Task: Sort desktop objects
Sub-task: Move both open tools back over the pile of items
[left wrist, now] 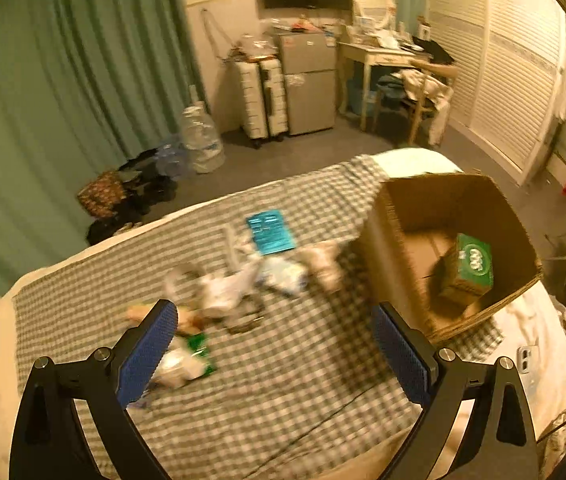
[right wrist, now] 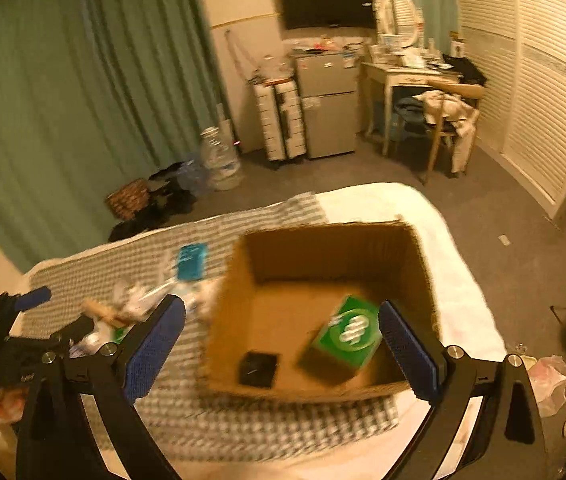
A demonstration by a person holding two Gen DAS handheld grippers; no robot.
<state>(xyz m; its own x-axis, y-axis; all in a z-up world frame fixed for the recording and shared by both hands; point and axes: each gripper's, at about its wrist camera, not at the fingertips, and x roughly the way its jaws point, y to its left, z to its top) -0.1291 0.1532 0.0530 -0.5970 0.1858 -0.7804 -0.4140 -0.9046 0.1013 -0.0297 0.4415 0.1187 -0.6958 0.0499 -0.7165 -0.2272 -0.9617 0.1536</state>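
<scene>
On the left we hold the left gripper (left wrist: 275, 344) spread wide with nothing in it, above a checked cloth (left wrist: 283, 380) on the bed. Beneath it lies a blurred scatter of small packets (left wrist: 219, 292), pale wrappers and one teal card (left wrist: 270, 231). To the right stands an open cardboard box (right wrist: 323, 252) holding a green carton (right wrist: 349, 332), tilted, and a small black cube (right wrist: 258, 369). Our right gripper (right wrist: 281, 344) hovers over the box, also wide and empty.
</scene>
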